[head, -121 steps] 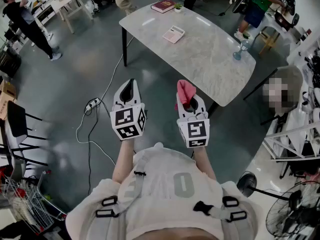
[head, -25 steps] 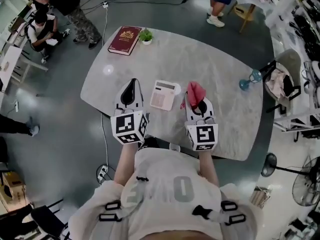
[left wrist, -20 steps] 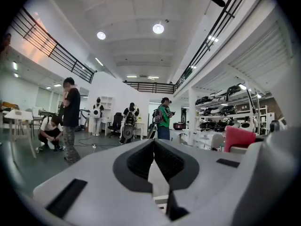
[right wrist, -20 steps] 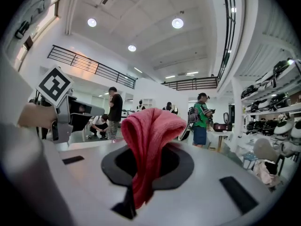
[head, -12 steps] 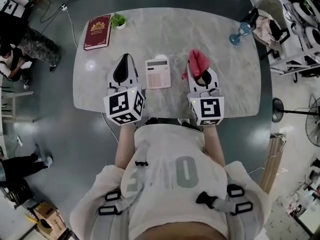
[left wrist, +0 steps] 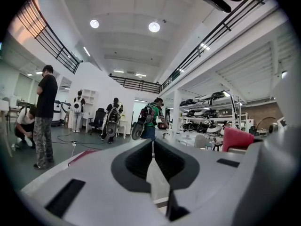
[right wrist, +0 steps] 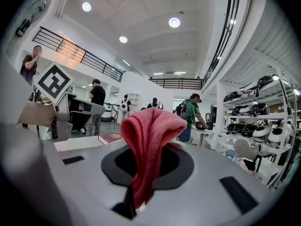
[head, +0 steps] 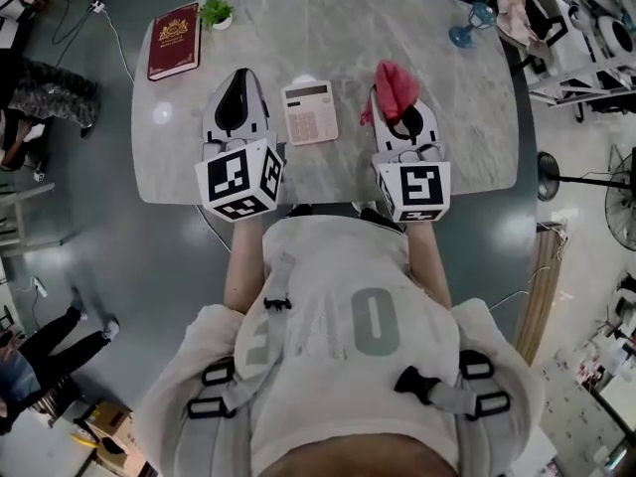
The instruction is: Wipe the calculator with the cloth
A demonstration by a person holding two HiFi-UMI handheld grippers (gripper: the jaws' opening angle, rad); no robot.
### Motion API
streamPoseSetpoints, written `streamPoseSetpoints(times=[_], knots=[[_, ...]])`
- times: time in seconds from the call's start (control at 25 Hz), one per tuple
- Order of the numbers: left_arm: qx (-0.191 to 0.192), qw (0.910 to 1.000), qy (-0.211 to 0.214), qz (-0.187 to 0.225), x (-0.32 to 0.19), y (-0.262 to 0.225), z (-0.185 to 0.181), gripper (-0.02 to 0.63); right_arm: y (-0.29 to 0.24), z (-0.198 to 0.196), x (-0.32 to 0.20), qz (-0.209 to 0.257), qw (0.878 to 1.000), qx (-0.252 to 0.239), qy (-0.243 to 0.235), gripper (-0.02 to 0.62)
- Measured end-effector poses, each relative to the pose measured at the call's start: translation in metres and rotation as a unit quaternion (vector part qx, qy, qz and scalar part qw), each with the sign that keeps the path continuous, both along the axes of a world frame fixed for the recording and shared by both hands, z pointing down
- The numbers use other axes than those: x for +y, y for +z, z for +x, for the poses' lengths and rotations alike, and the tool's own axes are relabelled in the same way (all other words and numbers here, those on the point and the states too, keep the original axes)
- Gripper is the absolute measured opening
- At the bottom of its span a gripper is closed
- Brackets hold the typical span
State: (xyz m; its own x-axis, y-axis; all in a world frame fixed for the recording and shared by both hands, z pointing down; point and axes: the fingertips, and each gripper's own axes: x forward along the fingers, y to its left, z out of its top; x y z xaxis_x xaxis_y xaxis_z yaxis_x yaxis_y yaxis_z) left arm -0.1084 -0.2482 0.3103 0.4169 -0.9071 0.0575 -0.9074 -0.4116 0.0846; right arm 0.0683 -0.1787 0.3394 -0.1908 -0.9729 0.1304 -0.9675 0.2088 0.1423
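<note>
A white-and-pink calculator lies flat on the marble table, between my two grippers. My left gripper hovers over the table just left of the calculator, jaws shut with nothing between them; the left gripper view shows the same. My right gripper hovers just right of the calculator, shut on a pink-red cloth. In the right gripper view the cloth stands up folded out of the closed jaws. Both grippers point level, away from the person.
A dark red book and a small potted plant sit at the table's far left. A blue glass object stands at the far right. People stand on the floor at left; shelves and a fan are at right.
The person has come up to the table's near edge. Both grippers now hang over the tabletop on either side of the calculator, the cloth still held in the right one.
</note>
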Motion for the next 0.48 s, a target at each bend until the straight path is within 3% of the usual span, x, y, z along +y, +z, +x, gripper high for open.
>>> streamPoseSetpoints(times=[0.2,0.24,0.32,0.48], knots=[[0.015,0.9995,0.024,-0.015,0.002,0.004,0.011,0.027,0.002,0.006,0.007,-0.005,1.000,0.005,0.002,0.057],[0.016,0.9992,0.031,-0.020,0.003,0.005,0.015,0.060,0.002,0.007,0.008,-0.006,1.000,0.005,0.002,0.057],[0.022,0.9981,0.046,-0.034,0.003,0.008,0.022,0.200,0.001,0.011,0.009,-0.007,1.000,0.007,0.000,0.057],[0.018,0.9968,0.044,-0.064,-0.001,0.025,0.024,0.290,0.000,0.012,0.006,-0.009,1.000,0.008,-0.010,0.057]])
